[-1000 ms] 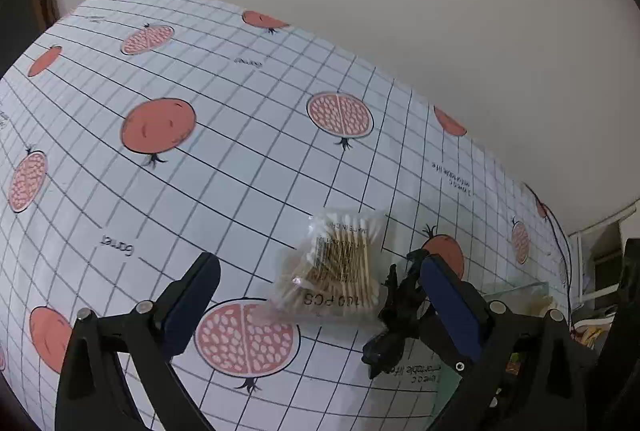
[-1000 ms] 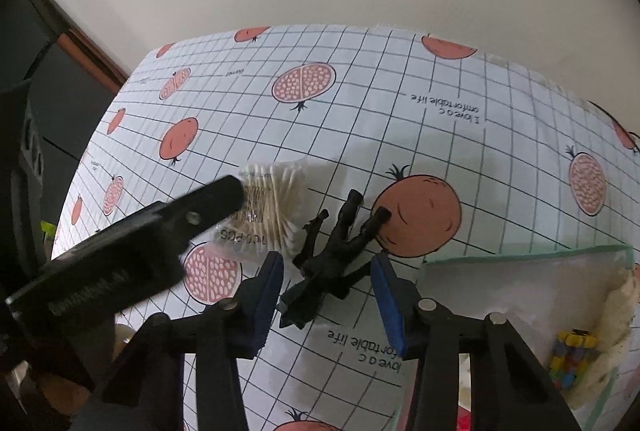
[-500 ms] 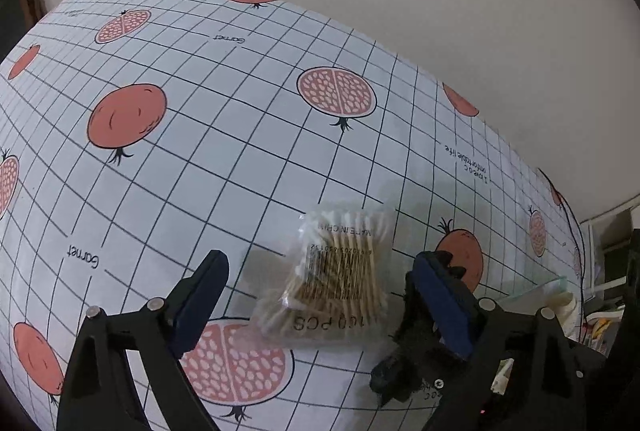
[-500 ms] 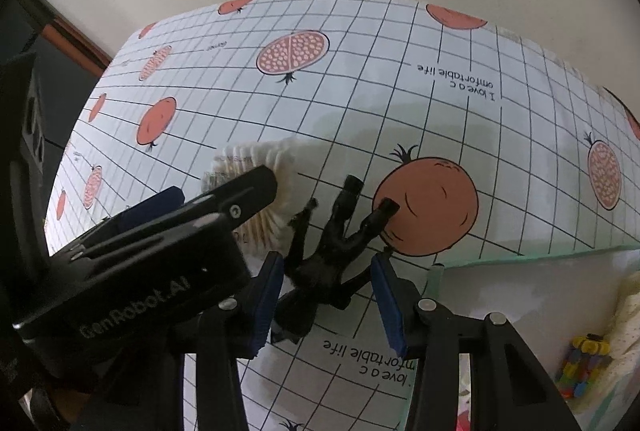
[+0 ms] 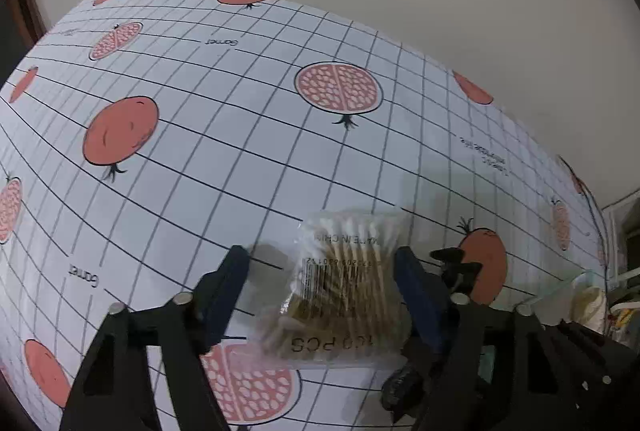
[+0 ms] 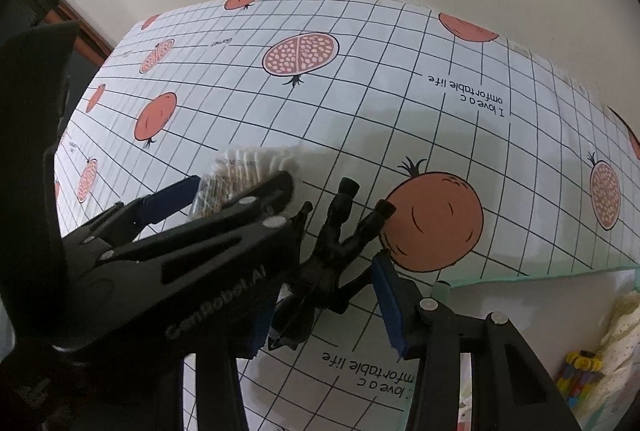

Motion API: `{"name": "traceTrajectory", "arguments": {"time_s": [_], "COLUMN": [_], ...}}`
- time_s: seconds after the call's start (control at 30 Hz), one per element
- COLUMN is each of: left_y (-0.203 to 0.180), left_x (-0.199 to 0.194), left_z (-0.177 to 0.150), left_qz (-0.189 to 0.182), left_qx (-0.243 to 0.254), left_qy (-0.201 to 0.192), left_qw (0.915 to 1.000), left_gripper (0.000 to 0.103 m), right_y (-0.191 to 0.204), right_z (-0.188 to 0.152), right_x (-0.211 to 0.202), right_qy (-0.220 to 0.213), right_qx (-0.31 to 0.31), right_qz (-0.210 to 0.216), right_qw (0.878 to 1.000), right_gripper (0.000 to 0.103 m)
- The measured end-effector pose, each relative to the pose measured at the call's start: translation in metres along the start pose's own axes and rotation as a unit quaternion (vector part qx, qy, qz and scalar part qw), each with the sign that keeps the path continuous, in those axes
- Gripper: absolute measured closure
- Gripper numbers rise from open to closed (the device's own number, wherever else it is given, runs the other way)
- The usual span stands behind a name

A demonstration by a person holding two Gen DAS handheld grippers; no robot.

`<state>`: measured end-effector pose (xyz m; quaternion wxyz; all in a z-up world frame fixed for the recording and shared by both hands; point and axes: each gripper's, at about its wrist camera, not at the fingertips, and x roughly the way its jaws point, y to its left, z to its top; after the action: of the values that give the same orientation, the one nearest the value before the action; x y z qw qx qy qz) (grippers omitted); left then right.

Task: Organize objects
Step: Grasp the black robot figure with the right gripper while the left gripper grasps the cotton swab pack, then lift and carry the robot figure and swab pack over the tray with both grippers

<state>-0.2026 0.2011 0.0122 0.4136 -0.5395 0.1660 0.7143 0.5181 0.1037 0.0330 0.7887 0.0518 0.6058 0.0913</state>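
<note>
A clear pack of cotton swabs [image 5: 344, 287] lies flat on the pomegranate tablecloth [image 5: 200, 159]. My left gripper [image 5: 320, 263] is open and straddles it; the right pad touches the pack's edge and the left pad stands clear. Just right of the pack lies a black toy figure [image 6: 332, 251] with its limbs splayed, partly seen as the figure [image 5: 456, 265] past my left gripper's right finger. My right gripper [image 6: 324, 311] is open around the figure's lower body. The left gripper [image 6: 238, 183] crosses in front and hides my right gripper's left finger.
A mint-rimmed tray [image 6: 520, 281] sits at the right front, holding a colourful block toy [image 6: 580, 371] and a cream cloth [image 6: 616, 339]. A plain wall stands behind the table's far edge. The two grippers are close together, almost touching.
My left gripper has moved forward over the swab pack and its fingers have narrowed around it. My right gripper has crept closer around the black figure.
</note>
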Motion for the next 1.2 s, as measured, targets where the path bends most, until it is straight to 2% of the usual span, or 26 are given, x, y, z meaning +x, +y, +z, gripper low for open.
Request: {"name": "traceTrajectory", "arguments": {"time_s": [0.1, 0.17, 0.37, 0.57, 1.2], "left_y": [0.0, 0.0, 0.003, 0.019, 0.053], "left_x": [-0.001, -0.002, -0.003, -0.01, -0.018], "left_z": [0.0, 0.0, -0.001, -0.002, -0.001], "left_qz": [0.013, 0.021, 0.024, 0.04, 0.024], "left_qx": [0.003, 0.007, 0.007, -0.011, -0.043], "left_qy": [-0.002, -0.004, -0.006, -0.001, 0.006], "left_qw": [0.9999, 0.9998, 0.9997, 0.9991, 0.9988], "left_gripper": [0.04, 0.051, 0.059, 0.06, 0.062], "right_y": [0.0, 0.0, 0.0, -0.005, 0.013], "right_z": [-0.001, -0.001, -0.001, -0.001, -0.007], "right_x": [-0.001, -0.001, 0.0, 0.0, 0.0], "right_qy": [-0.001, 0.0, 0.012, 0.016, 0.006], "right_qx": [0.002, 0.003, -0.003, 0.011, -0.014], "right_qz": [-0.006, -0.012, -0.014, -0.012, 0.005], "right_qw": [1.0, 1.0, 1.0, 1.0, 1.0], "right_gripper": [0.053, 0.053, 0.051, 0.047, 0.051]}}
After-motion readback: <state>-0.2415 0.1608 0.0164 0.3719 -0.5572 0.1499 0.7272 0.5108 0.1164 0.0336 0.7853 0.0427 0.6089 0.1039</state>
